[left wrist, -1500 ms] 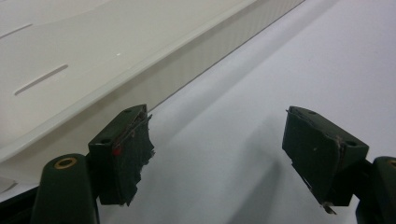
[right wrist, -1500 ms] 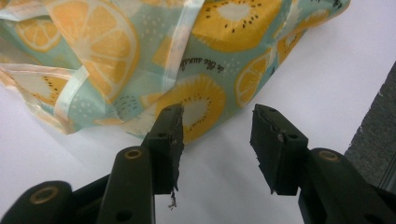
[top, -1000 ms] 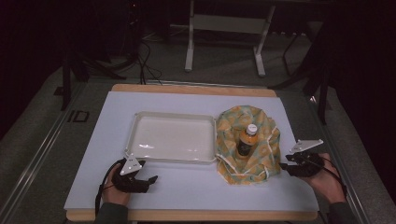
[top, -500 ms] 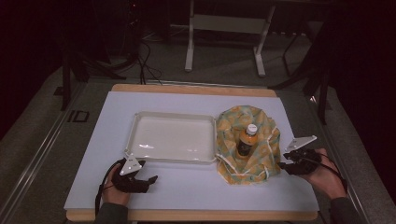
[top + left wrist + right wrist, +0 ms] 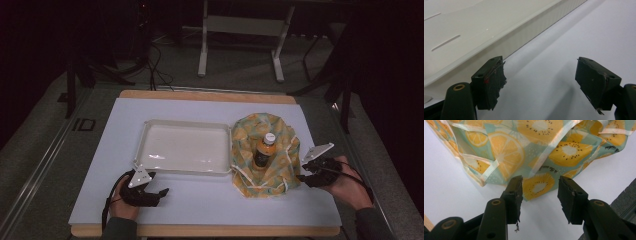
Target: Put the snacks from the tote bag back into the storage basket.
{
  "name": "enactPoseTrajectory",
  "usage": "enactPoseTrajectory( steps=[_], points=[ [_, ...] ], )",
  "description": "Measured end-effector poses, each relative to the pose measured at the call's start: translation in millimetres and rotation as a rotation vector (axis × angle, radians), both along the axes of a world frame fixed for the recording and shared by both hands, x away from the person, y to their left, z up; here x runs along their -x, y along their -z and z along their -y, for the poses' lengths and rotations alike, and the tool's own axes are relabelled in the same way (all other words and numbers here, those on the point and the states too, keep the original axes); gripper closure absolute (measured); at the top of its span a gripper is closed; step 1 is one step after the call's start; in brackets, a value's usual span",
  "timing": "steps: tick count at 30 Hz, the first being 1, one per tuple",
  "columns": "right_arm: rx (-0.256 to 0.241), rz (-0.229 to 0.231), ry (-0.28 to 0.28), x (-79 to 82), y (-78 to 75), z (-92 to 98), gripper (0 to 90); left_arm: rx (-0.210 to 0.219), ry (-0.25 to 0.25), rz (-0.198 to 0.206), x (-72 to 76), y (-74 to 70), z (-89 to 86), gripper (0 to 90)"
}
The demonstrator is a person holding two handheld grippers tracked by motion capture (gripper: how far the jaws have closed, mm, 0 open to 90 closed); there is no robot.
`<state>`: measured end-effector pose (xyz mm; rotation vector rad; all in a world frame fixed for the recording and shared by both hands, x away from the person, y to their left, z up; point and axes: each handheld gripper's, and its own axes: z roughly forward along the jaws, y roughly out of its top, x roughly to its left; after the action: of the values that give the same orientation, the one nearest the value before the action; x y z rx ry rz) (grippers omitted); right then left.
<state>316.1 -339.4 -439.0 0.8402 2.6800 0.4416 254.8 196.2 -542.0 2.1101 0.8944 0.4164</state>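
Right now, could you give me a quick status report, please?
Left gripper open, idle beside tray. Right gripper open at fruit-print cloth edge, nothing gripped. Bottle upright on cloth. Nothing in the way.

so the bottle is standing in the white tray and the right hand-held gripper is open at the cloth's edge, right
Not quite. The bottle stands on the fruit-print cloth, beside the white tray, as the high view shows. The rest holds: the right hand-held gripper is open at the cloth's edge.
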Motion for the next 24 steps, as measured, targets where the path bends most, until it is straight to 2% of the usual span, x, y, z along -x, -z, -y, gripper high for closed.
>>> enactPoseTrajectory(
  steps=[24],
  points=[
    [0.038,-0.009,-0.058,0.5,-20.2,-10.3,54.6,0.002,0.003,-0.001,-0.1,0.2,0.3,23.5]
  ],
)
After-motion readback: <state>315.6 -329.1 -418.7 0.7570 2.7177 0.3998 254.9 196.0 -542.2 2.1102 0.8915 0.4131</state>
